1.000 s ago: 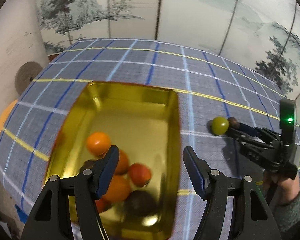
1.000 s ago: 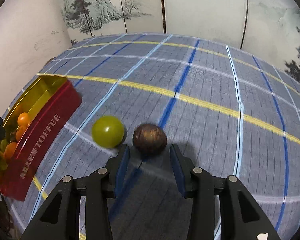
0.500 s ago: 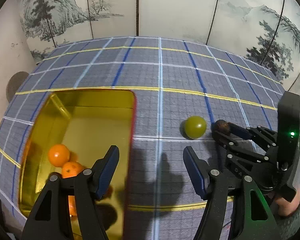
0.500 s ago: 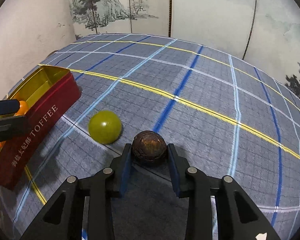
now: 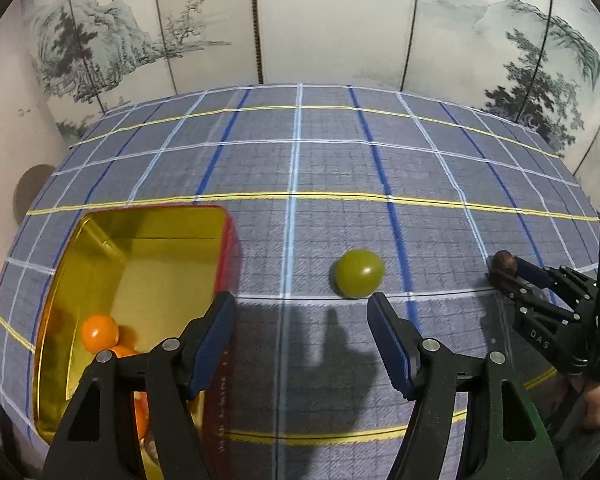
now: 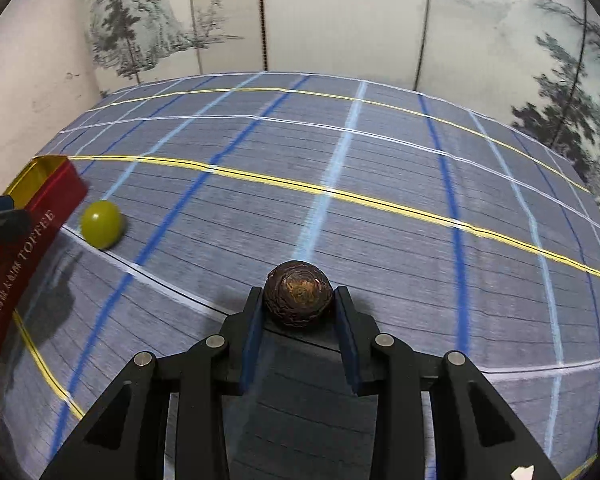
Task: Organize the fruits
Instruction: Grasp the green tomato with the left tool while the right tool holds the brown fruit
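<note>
The right tongs (image 6: 298, 308) have just clamped onto the dark brown wrinkled round fruit (image 6: 298, 298), so it can go to the gold-lined red tin (image 5: 140, 240) near the desk's left edge. The left tongs (image 5: 300, 328), spread and empty, have swung from over the tin toward the smooth round green fruit (image 5: 358, 273) mid-desk

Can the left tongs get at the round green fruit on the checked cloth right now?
Probably yes: the left tongs stand open and empty, the round green fruit lies just ahead of their tips on bare checked cloth, nothing between.
</note>
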`<state>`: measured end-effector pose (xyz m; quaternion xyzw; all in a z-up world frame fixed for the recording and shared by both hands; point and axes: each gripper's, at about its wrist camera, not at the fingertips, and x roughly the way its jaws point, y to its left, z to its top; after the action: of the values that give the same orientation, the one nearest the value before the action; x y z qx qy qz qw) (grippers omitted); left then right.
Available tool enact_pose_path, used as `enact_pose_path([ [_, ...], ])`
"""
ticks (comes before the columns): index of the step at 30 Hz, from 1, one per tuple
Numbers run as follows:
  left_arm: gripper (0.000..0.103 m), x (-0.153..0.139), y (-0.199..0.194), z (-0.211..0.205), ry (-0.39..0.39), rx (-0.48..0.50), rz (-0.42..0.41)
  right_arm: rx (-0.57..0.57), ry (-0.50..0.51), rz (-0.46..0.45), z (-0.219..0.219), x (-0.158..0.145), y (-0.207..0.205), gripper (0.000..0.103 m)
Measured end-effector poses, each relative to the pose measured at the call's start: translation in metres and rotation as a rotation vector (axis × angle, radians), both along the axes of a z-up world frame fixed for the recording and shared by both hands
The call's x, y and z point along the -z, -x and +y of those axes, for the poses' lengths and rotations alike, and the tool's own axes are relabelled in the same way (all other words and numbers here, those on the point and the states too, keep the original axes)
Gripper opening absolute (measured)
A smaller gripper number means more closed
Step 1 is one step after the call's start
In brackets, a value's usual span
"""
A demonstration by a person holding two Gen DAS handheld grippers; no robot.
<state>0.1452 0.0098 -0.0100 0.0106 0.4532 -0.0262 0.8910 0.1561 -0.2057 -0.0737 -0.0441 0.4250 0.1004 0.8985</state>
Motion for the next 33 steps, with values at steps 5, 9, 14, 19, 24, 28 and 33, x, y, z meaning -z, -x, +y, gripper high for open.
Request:
enact_pose_path([
  [5,0.068,0.007,-0.007,-0.014,0.009,0.038,0.02,0.022,-0.008,0.001,-0.013,0.0,0.001,0.032],
  [9,0.068,0.014,-0.016,-0.02,0.02,0.054,0.032,0.025,-0.015,0.002,-0.016,0.0,0.001,0.032],
  [14,0.066,0.028,-0.031,-0.026,0.04,0.066,0.067,0.024,-0.031,0.005,-0.018,0.001,0.001,0.032],
  [19,0.057,0.043,-0.046,-0.032,0.046,0.065,0.097,0.024,-0.045,0.006,-0.02,0.0,0.001,0.033],
  [24,0.05,0.051,-0.055,-0.038,0.038,0.067,0.105,0.024,-0.046,0.006,-0.02,0.0,0.002,0.033],
  [28,0.037,0.054,-0.057,-0.036,0.05,0.058,0.113,0.024,-0.047,0.006,-0.02,0.0,0.002,0.033],
  [33,0.037,0.054,-0.05,-0.034,0.051,0.054,0.119,0.024,-0.046,0.006,-0.02,0.0,0.002,0.033],
])
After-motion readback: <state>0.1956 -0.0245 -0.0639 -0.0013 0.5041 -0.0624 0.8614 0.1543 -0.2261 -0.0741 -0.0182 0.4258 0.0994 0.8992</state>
